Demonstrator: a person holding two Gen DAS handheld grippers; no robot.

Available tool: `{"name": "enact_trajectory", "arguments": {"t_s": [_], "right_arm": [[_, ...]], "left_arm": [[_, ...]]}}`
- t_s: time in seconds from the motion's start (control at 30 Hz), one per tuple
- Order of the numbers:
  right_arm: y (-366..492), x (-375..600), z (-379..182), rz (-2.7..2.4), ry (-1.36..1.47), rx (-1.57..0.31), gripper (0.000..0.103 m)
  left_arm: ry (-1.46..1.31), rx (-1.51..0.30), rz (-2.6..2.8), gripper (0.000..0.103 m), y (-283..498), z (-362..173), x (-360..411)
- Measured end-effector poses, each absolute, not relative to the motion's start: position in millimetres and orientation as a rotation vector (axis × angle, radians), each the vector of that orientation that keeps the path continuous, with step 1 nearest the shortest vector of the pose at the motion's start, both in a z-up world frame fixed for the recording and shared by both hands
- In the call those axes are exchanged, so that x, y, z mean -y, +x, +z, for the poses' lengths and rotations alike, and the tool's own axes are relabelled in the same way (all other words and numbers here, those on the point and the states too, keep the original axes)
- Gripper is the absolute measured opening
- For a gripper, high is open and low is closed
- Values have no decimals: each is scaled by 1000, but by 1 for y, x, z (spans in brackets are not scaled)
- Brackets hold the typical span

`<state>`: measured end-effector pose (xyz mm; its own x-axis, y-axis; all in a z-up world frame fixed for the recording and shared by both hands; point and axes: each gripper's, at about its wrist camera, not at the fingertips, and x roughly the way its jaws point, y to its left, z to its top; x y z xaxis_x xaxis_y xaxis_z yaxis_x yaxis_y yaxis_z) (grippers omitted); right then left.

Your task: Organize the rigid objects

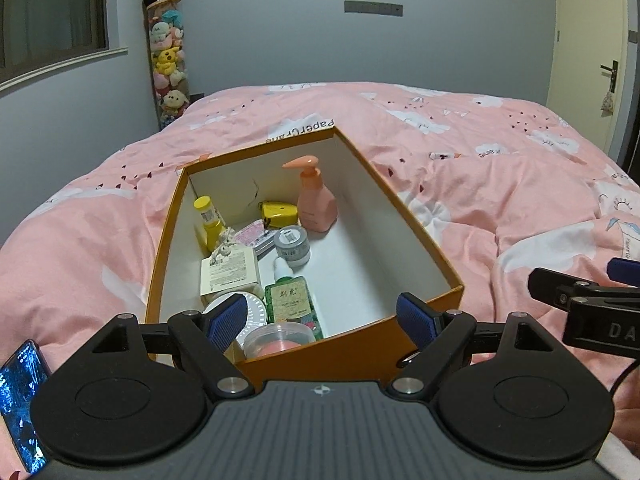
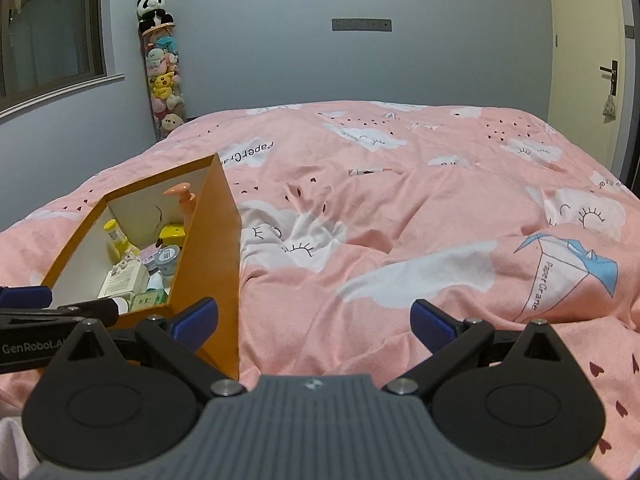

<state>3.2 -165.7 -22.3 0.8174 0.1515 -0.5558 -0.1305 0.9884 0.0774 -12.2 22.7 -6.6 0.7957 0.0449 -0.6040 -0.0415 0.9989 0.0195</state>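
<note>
The box [image 1: 404,216] — orange outside, white inside — sits on the pink quilt [image 2: 400,208], and the small goods are gathered along its left side: a pink pump bottle [image 1: 316,204] upright near the far wall, a yellow tube [image 1: 208,220], a grey jar [image 1: 293,245], a green bottle [image 1: 294,304] lying flat. The right half is bare, probably kept free for more. The left gripper [image 1: 320,318] hovers over the near rim, jaws spread wide and empty. The right gripper [image 2: 314,320] hangs beside the box over bare quilt — also spread, holding nothing. No loose item shows on the quilt, so the sorting looks nearly done.
</note>
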Motion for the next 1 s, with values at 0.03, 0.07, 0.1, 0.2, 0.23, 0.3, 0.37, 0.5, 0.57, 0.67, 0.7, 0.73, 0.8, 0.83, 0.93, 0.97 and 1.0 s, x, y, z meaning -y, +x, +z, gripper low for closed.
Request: {"name": "enact_trajectory", "arguments": {"t_s": [0.03,0.07,0.1,0.2,0.23,0.3,0.37,0.5,0.57,0.67,0.7,0.73,0.8,0.83,0.93,0.97,1.0], "right_arm": [[3,166,-22,149,35,-592,100],[2,166,-21,149,32,-589,100],[2,166,-21,149,30,-587,100],[2,165,-20,150,24,-586,100],[2,165,-20,149,23,-586,100],[2,164,-20,149,25,-587,100],[2,165,-20,149,25,-586,100],[2,164,-20,150,23,-586,100],[2,165,-20,150,22,-586,100],[2,165,-20,151,23,-587,100],[2,165,-20,151,22,-586,100],[2,166,-19,151,22,-586,100],[2,166,-19,152,21,-585,100],[2,166,-19,152,20,-585,100],[3,166,-19,153,20,-585,100],[2,166,-19,153,20,-585,100],[3,166,-19,153,20,-585,100]], "left_arm": [[4,-648,45,99,-12,-6,-22],[2,-649,46,99,-13,-6,-22],[-1,-650,48,99,-14,-6,-23],[-17,-653,53,99,-14,-5,-27],[-22,-653,55,99,-14,-5,-28],[-30,-652,58,99,-14,-5,-29],[-31,-654,58,99,-13,-5,-30],[-29,-654,55,99,-12,-5,-30],[-27,-654,53,99,-12,-6,-30],[-26,-655,52,99,-12,-6,-29],[-26,-655,51,99,-12,-6,-29],[-27,-655,51,99,-12,-6,-29],[-27,-655,51,99,-12,-6,-29],[-26,-654,51,99,-12,-6,-29],[-26,-655,51,99,-12,-6,-29],[-27,-655,51,99,-12,-6,-29],[-27,-655,50,99,-12,-6,-29]]}}
